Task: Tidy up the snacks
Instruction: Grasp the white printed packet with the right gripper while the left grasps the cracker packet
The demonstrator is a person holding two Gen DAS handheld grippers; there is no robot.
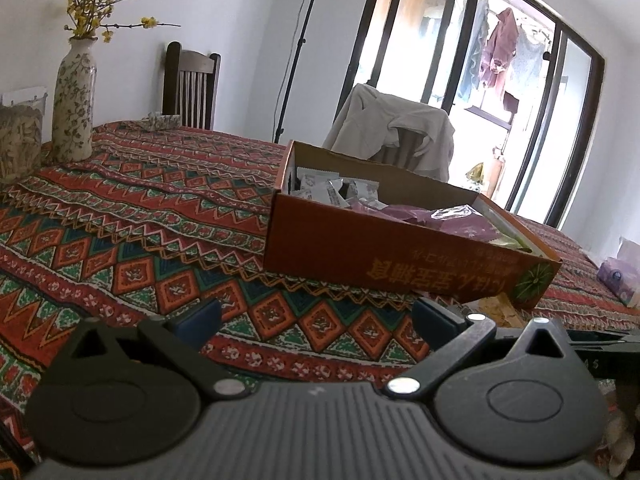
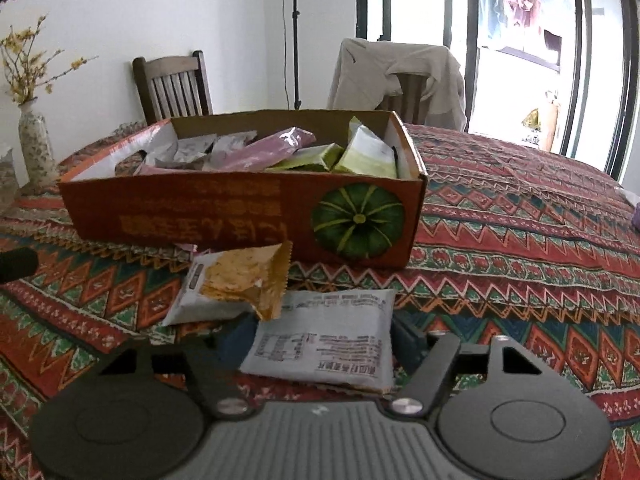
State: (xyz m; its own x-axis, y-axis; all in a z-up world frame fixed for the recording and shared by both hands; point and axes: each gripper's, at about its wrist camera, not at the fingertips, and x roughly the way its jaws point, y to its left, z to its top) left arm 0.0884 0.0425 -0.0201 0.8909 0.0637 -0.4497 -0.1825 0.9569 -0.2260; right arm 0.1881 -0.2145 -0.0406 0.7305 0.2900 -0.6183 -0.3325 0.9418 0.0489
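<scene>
While the left tongs (image 1: 316,320) gape empty, the right tongs (image 2: 326,340) straddle a grey snack packet (image 2: 320,344), unclenched.

1. The orange cardboard box (image 2: 240,216) looks matt, printed paperboard.
2. Beside it, the grey snack packet (image 2: 320,340) is smooth plastic film.
3. Under the box, the patterned woven cloth (image 2: 520,240) looks rough.

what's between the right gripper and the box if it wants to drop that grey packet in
Only the cracker packet lies on the cloth between the right gripper, around the grey packet, and the box; lifting clears it.
</scene>
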